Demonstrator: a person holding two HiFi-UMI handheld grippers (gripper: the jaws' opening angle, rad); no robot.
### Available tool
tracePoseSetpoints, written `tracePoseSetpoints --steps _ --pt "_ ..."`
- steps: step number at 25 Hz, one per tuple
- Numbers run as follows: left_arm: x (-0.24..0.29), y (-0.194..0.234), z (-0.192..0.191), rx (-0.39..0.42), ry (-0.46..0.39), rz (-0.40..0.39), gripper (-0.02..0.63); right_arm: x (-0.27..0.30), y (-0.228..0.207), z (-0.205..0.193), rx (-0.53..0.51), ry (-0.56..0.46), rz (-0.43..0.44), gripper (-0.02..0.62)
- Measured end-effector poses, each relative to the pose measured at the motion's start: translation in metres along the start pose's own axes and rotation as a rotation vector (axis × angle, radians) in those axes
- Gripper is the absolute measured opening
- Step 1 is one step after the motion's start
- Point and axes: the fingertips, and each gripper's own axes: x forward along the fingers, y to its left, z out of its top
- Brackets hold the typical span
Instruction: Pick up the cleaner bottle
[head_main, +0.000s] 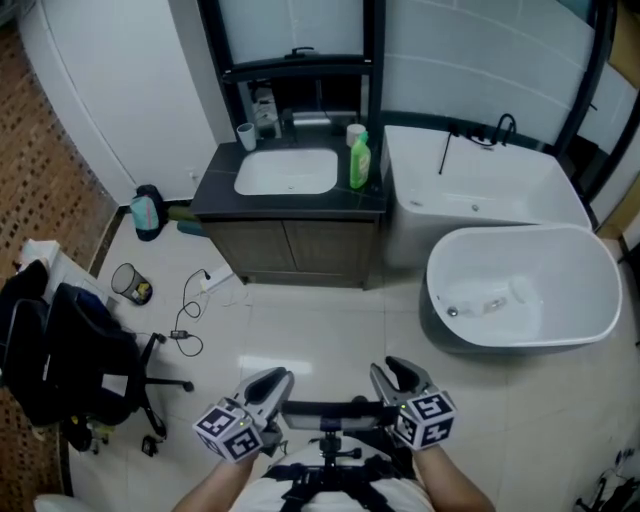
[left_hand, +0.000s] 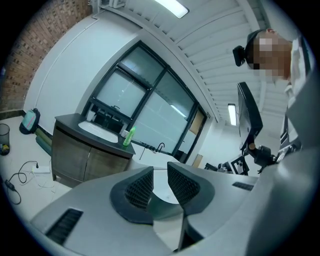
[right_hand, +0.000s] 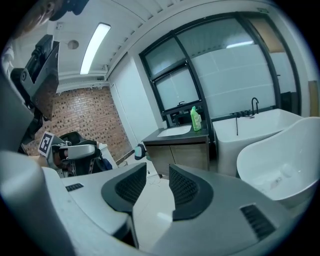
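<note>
Standing on vanity (head_main: 372, 203), cleaner bottle (head_main: 360, 160) well beyond left claw (head_main: 273, 381), right claw (head_main: 394, 374)

cleaner bottle (head_main: 360, 160): green plastic | countertop (head_main: 212, 192): dark, matt | tub (head_main: 580, 268): glossy white | cabinet (head_main: 290, 250): wood-grain

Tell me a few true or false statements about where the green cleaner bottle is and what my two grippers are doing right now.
1. The green cleaner bottle stands on the vanity counter, right of the sink basin. True.
2. The left gripper holds the bottle. False: its jaws stand apart with nothing between them.
3. The right gripper is open and empty. True.
4. The black office chair stands between vanity and tub. False: it stands on the floor at the head view's lower left.
</note>
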Motion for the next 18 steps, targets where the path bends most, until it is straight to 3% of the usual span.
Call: tracePoseSetpoints --steps 11,18 --pt "0.077 0.000 0.018 -0.007 -0.015 0.060 0.074 0.013 -0.082 0.024 0.034 0.037 0.041 0.141" --pt "0.100 0.015 0.028 -0.012 -0.008 0.077 0.074 0.041 -0.081 0.037 0.066 0.054 0.108 0.141"
